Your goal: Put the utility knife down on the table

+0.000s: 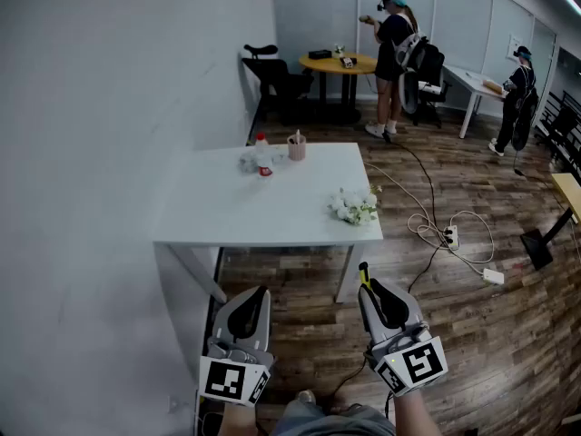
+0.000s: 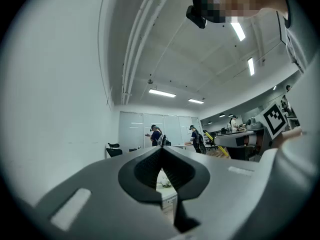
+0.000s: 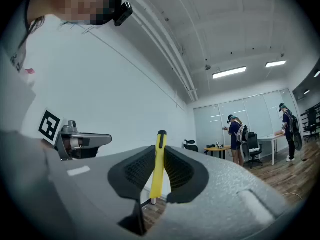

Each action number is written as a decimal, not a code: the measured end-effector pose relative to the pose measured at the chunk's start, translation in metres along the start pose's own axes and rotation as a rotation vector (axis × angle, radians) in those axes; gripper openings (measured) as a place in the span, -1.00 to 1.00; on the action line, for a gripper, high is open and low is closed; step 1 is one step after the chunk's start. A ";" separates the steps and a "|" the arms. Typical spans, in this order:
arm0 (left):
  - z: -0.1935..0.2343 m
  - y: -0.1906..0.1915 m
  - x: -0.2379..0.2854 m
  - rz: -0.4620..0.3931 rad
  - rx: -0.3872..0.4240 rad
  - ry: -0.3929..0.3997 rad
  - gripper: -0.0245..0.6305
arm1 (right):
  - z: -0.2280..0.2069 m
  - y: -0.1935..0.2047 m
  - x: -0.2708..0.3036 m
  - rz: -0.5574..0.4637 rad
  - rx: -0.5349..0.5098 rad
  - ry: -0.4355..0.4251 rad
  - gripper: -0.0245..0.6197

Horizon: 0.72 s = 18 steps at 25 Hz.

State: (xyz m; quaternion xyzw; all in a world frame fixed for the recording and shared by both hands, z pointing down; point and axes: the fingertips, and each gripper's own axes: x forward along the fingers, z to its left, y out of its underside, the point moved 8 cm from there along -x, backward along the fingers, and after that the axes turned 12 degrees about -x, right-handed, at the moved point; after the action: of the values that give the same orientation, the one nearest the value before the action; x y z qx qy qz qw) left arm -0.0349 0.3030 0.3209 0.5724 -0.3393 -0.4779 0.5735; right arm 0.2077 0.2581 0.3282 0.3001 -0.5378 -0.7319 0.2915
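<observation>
A slim yellow utility knife (image 3: 158,165) with a black tip stands upright between the jaws of my right gripper (image 3: 159,154), which is shut on it. In the head view the knife (image 1: 364,276) pokes out ahead of the right gripper (image 1: 375,291), held low over the wooden floor just short of the white table (image 1: 236,216). My left gripper (image 1: 259,295) is beside it at the same height, near the table's front left leg. Its jaws meet at the tips with nothing between them (image 2: 162,154).
On the table sit a small white flower bunch (image 1: 355,206) near the front right corner, and a red-capped bottle (image 1: 263,157) and a pink cup (image 1: 296,146) at the back. Cables and a power strip (image 1: 449,236) lie on the floor at right. Two people stand far back.
</observation>
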 end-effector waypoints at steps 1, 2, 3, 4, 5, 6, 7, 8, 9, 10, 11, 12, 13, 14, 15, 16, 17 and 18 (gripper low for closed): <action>0.001 0.001 0.001 0.000 0.000 0.000 -0.89 | 0.000 0.001 0.001 0.001 -0.001 -0.001 -0.75; 0.001 0.002 0.001 0.000 0.001 0.000 -0.89 | 0.000 0.003 0.001 0.002 -0.001 -0.001 -0.75; 0.002 0.003 0.002 0.000 0.001 0.001 -0.89 | 0.000 0.003 0.002 0.004 -0.001 -0.001 -0.75; 0.002 0.003 0.002 0.000 0.002 0.002 -0.89 | 0.000 0.004 0.001 0.005 -0.001 0.000 -0.75; 0.002 0.003 0.003 0.001 0.002 0.003 -0.89 | 0.000 0.004 0.001 0.006 -0.001 0.002 -0.75; 0.002 0.004 0.003 0.001 0.002 0.004 -0.89 | 0.000 0.004 0.002 0.006 -0.001 0.004 -0.75; 0.003 0.004 0.004 0.002 0.002 0.005 -0.89 | -0.001 0.005 0.002 0.006 -0.001 0.005 -0.75; 0.003 0.005 0.005 0.003 0.002 0.005 -0.88 | -0.001 0.005 0.003 0.007 -0.002 0.007 -0.75; 0.004 0.006 0.006 0.005 0.001 0.006 -0.89 | -0.001 0.006 0.004 0.009 -0.002 0.009 -0.75; 0.005 0.007 0.007 0.007 0.002 0.007 -0.89 | -0.002 0.007 0.005 0.010 -0.002 0.010 -0.75; 0.006 0.007 0.008 0.008 0.003 0.009 -0.89 | -0.002 0.008 0.006 0.009 -0.001 0.011 -0.75; 0.007 0.008 0.009 0.009 0.005 0.010 -0.88 | -0.003 0.008 0.007 0.007 0.002 0.012 -0.75; 0.008 0.007 0.010 0.009 0.006 0.012 -0.88 | -0.003 0.008 0.009 0.003 0.007 0.012 -0.75; 0.009 0.007 0.011 0.009 0.006 0.014 -0.89 | -0.003 0.008 0.010 -0.001 0.012 0.013 -0.74; 0.010 0.008 0.012 0.009 0.005 0.016 -0.89 | -0.003 0.008 0.011 -0.004 0.017 0.014 -0.74; 0.012 0.008 0.013 0.009 0.004 0.018 -0.88 | -0.003 0.008 0.013 -0.007 0.020 0.016 -0.74; 0.014 0.008 0.014 0.009 0.004 0.021 -0.88 | -0.002 0.008 0.014 -0.009 0.024 0.018 -0.74; 0.016 0.008 0.013 0.009 0.004 0.026 -0.88 | 0.000 0.009 0.016 -0.010 0.026 0.022 -0.74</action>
State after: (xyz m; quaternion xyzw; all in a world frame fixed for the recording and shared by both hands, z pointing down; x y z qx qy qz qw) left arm -0.0440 0.2844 0.3282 0.5781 -0.3354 -0.4672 0.5788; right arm 0.1986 0.2439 0.3345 0.3146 -0.5427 -0.7229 0.2897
